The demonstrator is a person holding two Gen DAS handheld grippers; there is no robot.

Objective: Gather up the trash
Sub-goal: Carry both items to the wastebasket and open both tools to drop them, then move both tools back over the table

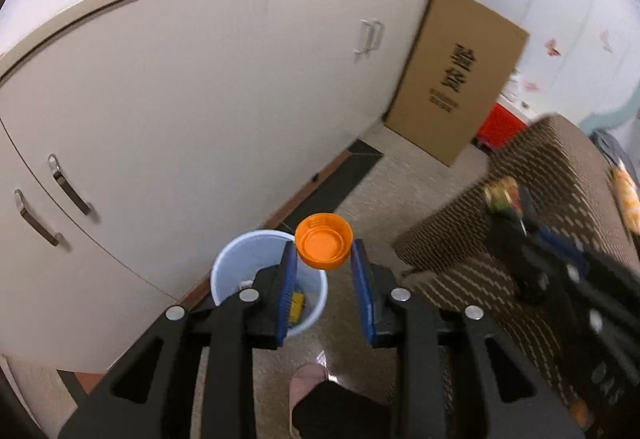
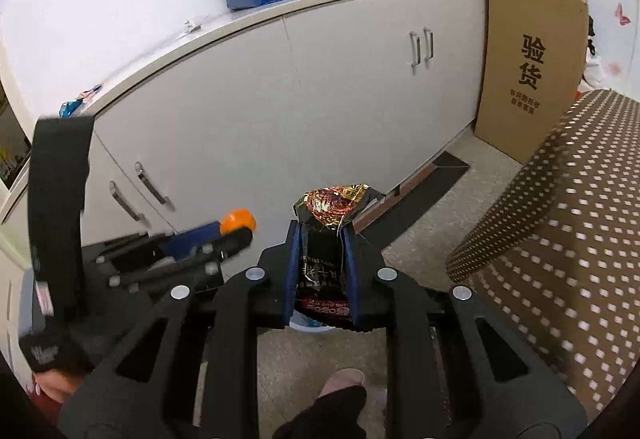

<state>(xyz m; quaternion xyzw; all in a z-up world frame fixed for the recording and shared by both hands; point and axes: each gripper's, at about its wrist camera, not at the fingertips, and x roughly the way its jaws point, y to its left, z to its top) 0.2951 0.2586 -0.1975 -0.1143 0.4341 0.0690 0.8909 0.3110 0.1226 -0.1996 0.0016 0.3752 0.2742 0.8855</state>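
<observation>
In the left wrist view my left gripper holds an orange bottle cap between its blue fingertips, above and just right of a pale blue bin on the floor with some litter inside. In the right wrist view my right gripper is shut on a crumpled black and gold snack wrapper, with a sliver of the bin's rim below it. The left gripper with the orange cap shows blurred at left. The right gripper appears blurred at right in the left wrist view.
A long white cabinet runs behind the bin. A cardboard box leans at its far end. A brown dotted sofa or cushion fills the right side. A slippered foot stands on the speckled floor below the grippers.
</observation>
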